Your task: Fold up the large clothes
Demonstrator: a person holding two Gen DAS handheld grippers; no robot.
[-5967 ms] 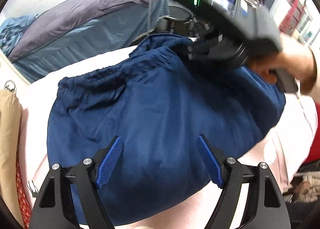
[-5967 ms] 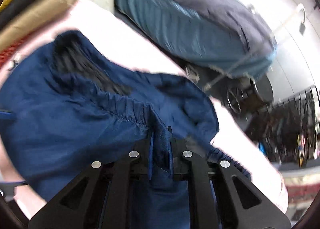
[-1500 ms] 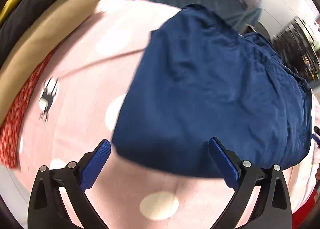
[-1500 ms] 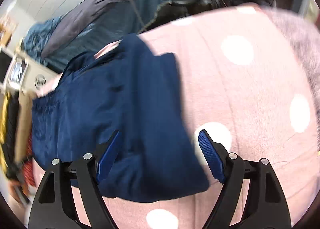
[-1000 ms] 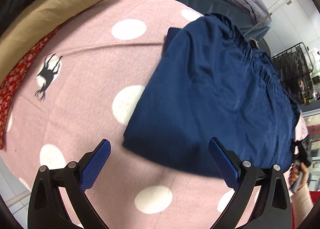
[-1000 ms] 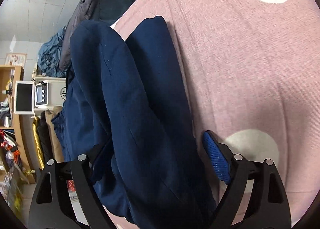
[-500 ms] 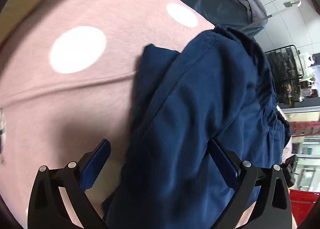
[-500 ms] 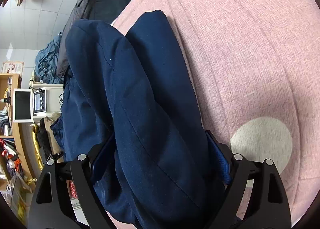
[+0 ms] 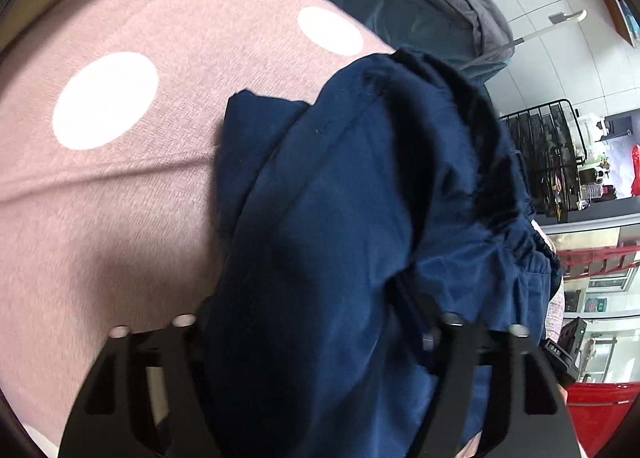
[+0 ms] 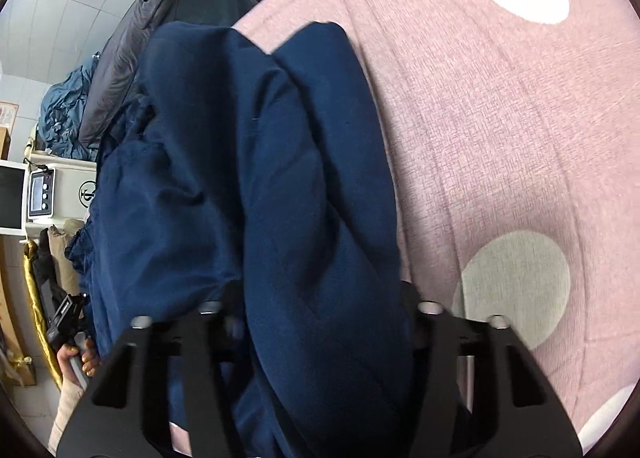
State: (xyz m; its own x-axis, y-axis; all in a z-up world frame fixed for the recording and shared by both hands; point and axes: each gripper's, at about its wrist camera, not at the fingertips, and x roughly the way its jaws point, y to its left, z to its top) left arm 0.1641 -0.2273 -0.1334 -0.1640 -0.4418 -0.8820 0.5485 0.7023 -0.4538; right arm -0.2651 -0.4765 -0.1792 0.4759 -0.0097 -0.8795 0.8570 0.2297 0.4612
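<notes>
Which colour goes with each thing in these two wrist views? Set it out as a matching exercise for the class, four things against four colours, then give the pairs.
Things:
1. garment bunched between the tongs
2. cover it lies on
3. bin at the left view's lower right edge
4. cloth hanging at the right view's left edge

Colours:
A. gold
B. pink with white dots
C. navy blue
D. red

Pairs: 1-C, 2-B, 3-D, 4-A
</notes>
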